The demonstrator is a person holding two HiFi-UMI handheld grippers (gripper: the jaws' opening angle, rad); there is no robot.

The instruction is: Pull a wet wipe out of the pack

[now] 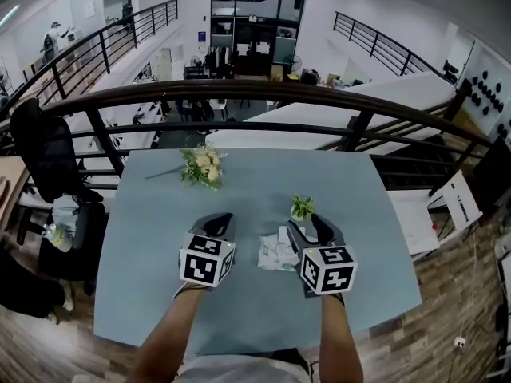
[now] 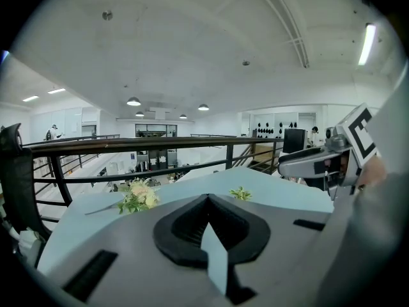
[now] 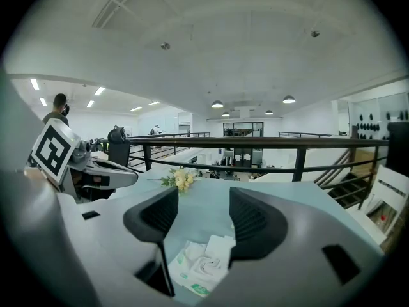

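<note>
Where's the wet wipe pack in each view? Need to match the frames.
Head view: the wet wipe pack lies lower centre, just below the small green sprig.
Left gripper view: not in it.
Right gripper view: bottom centre, seen between the open jaws of the right tool.
Shared landmark: the flower bunch shows in all three views, at the table's far side.

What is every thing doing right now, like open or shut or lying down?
left gripper: shut, empty.
right gripper: open, gripping nothing, over the pack.
wet wipe pack: lying flat on the table, white wipe bunched on top.
flowers: lying on their side.
green sprig: sitting beyond the pack.
</note>
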